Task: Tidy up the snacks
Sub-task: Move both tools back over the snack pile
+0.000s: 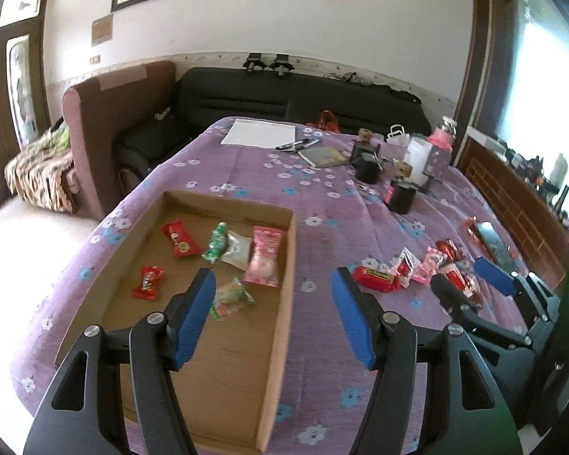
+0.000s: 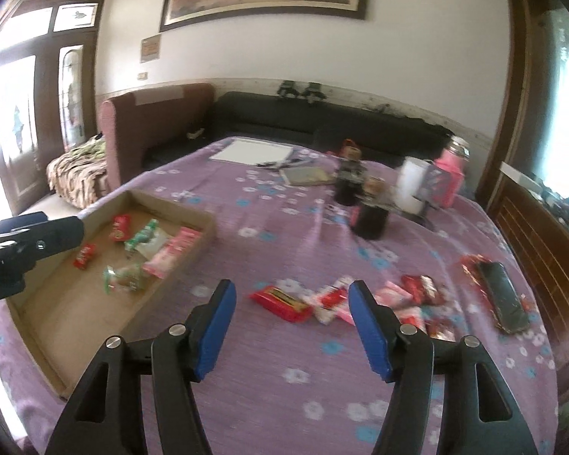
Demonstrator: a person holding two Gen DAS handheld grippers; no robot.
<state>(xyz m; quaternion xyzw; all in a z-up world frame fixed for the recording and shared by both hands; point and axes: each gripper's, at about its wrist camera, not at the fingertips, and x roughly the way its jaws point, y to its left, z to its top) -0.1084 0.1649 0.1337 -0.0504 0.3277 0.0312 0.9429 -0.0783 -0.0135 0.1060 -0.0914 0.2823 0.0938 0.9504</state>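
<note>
A shallow cardboard box [image 1: 280, 303] lies on the purple flowered tablecloth and holds several snack packets, among them a pink one [image 1: 264, 261], red ones [image 1: 180, 239] and a green-trimmed clear one [image 1: 233, 297]. My left gripper [image 1: 271, 284] is open and empty above the box's right side. A pile of loose snacks lies to the right, led by a red bar [image 2: 280, 303], also in the left wrist view [image 1: 375, 277]. My right gripper [image 2: 290, 295] is open and empty just above that pile; it shows in the left wrist view [image 1: 470, 280]. The box [image 2: 205, 242] lies to its left.
Two dark jars [image 2: 370, 216], a white cup [image 2: 411, 184], a pink bottle [image 2: 451, 170], a notebook [image 2: 307, 176] and white paper [image 2: 252, 153] stand at the table's far side. A black phone-like slab [image 2: 504, 299] lies at the right. Sofas stand behind the table.
</note>
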